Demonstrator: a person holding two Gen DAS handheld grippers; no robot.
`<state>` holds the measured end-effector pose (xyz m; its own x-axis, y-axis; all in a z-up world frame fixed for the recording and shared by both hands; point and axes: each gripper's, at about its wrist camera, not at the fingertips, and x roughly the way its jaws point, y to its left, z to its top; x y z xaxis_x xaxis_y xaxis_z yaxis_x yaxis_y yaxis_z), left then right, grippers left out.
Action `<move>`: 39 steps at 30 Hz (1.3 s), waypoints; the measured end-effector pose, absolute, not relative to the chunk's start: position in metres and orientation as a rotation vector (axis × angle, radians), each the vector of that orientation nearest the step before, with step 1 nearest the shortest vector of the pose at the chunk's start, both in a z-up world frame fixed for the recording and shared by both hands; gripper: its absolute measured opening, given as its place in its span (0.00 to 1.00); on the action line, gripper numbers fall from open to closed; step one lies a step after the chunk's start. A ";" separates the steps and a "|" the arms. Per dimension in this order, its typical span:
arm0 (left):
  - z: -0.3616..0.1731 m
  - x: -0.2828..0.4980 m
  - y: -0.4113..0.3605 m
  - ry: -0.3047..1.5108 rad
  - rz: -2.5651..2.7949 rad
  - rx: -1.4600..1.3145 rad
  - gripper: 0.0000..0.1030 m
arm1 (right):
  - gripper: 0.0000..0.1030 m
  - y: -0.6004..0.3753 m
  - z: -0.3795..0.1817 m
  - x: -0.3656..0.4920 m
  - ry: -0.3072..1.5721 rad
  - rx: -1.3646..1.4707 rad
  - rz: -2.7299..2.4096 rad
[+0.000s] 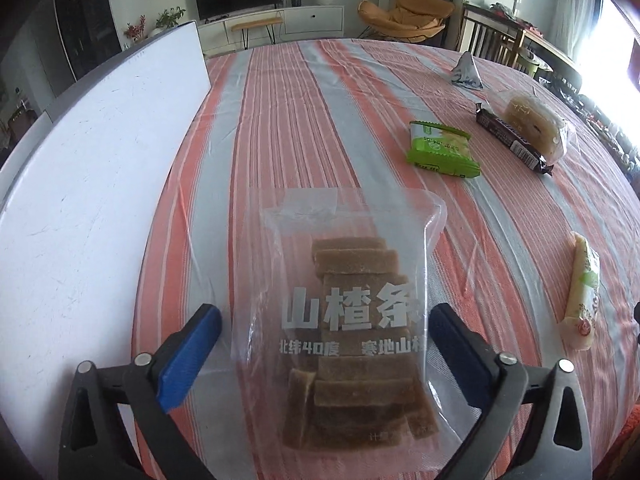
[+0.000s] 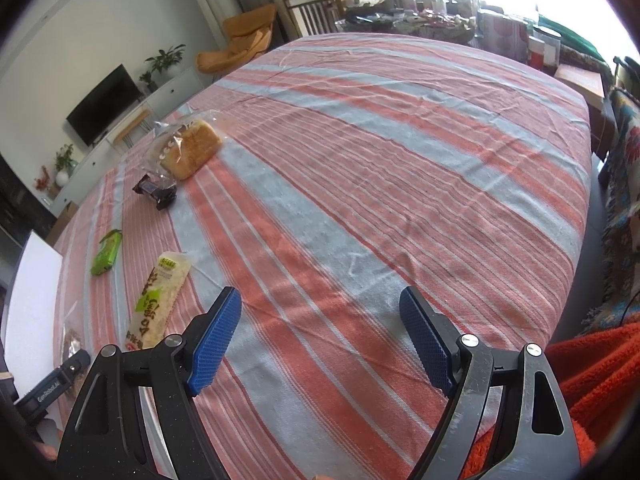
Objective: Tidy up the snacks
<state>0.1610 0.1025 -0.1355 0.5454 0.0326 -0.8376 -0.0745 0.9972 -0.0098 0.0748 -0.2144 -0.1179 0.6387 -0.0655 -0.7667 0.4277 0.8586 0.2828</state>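
Note:
A clear bag of brown hawthorn strips (image 1: 352, 320) lies on the striped tablecloth (image 1: 280, 120) between the fingers of my left gripper (image 1: 326, 328), which is open around it without gripping. Further right lie a green snack pack (image 1: 442, 148), a dark chocolate bar (image 1: 514, 142), a wrapped bread (image 1: 536, 120), a small silver pouch (image 1: 466, 72) and a long pale snack stick (image 1: 582, 292). My right gripper (image 2: 320, 320) is open and empty over bare cloth. Its view shows the stick (image 2: 158, 300), green pack (image 2: 106, 252), chocolate bar (image 2: 156, 192) and bread (image 2: 190, 152).
A large white board (image 1: 92, 160) lies along the table's left side. An orange blanket (image 2: 600, 380) is at the right near edge. A chair, TV cabinet and cluttered side table stand beyond the table.

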 end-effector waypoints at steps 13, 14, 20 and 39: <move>-0.137 0.160 0.103 0.954 0.067 -0.045 1.00 | 0.82 -0.209 -0.119 0.078 0.854 0.423 -0.313; -0.137 0.160 0.103 0.954 0.067 -0.045 1.00 | 0.82 -0.210 -0.119 0.078 0.854 0.422 -0.313; -0.137 0.160 0.103 0.954 0.067 -0.045 1.00 | 0.82 -0.209 -0.119 0.079 0.855 0.422 -0.313; -0.137 0.160 0.103 0.954 0.066 -0.044 1.00 | 0.82 -0.208 -0.119 0.079 0.855 0.421 -0.314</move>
<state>0.1602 0.1035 -0.1368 0.5766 0.0371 -0.8162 -0.0764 0.9970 -0.0086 0.0794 -0.2085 -0.1189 0.6191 -0.0982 -0.7791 0.4291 0.8733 0.2309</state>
